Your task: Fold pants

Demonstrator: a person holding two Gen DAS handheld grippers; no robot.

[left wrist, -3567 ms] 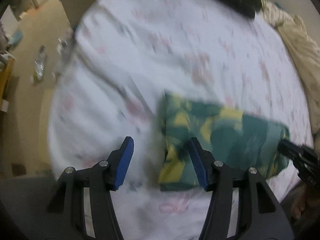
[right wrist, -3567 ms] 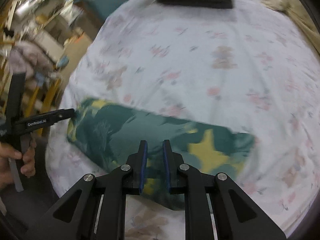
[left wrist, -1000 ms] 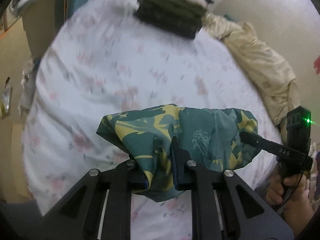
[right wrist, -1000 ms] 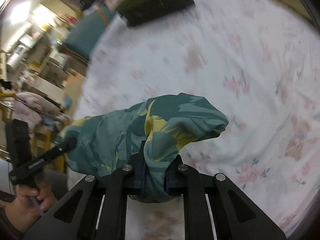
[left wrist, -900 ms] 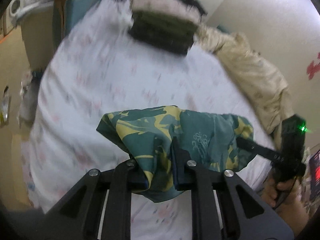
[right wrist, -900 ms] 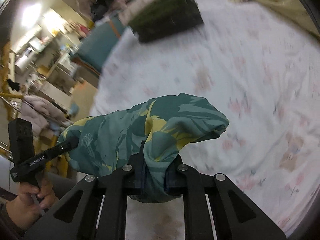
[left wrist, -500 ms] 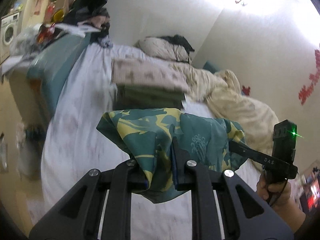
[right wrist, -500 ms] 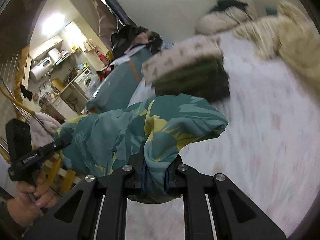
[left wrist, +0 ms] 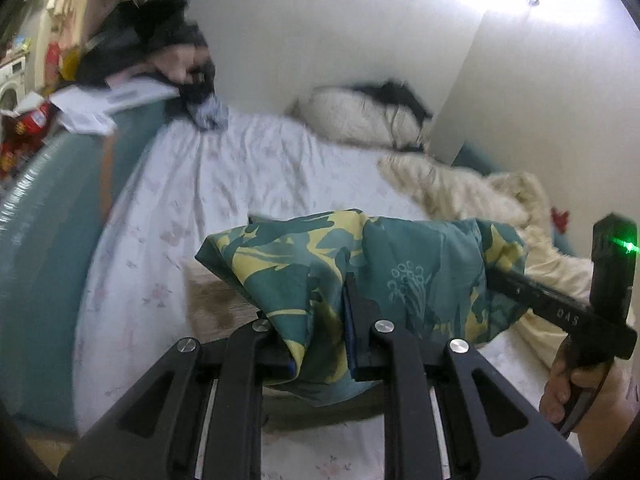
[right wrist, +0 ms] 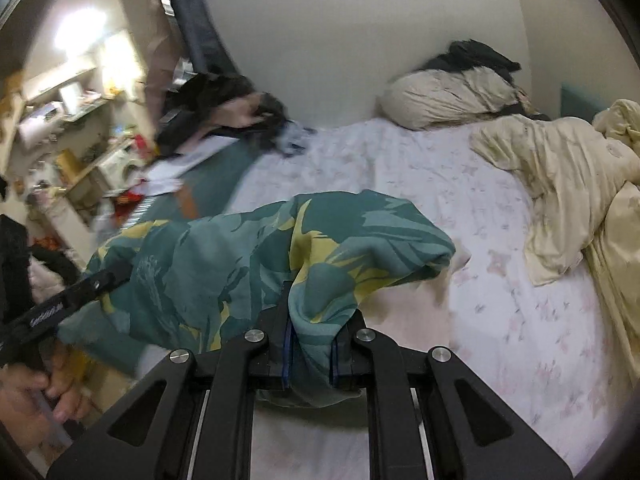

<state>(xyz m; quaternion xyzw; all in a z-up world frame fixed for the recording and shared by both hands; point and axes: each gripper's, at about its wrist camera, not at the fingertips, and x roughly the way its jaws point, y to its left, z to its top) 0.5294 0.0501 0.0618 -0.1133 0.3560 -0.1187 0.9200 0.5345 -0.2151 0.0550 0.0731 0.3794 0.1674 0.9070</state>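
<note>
The folded pants (left wrist: 360, 268), teal with yellow camouflage patches, hang in the air between both grippers above the flowered bed sheet (left wrist: 256, 172). My left gripper (left wrist: 326, 320) is shut on one end of the bundle, cloth bunched between its jaws. My right gripper (right wrist: 310, 340) is shut on the other end of the pants (right wrist: 280, 248). In the left wrist view the right gripper (left wrist: 500, 280) bites the cloth's far side, held by a hand (left wrist: 568, 384). The right wrist view shows the left gripper (right wrist: 116, 274) at the cloth's left edge.
A beige patterned folded item (left wrist: 218, 304) lies on the sheet right under the pants. A cream duvet (right wrist: 568, 184) is heaped along the right side, with a pillow (right wrist: 436, 100) at the head. A teal bed edge (left wrist: 36, 264) and cluttered shelves (right wrist: 76, 152) lie to the left.
Both grippers carried the pants up the bed toward the pillow. The stack of folded clothes, far ahead a second ago, has slipped under the bundle. The grip is unchanged.
</note>
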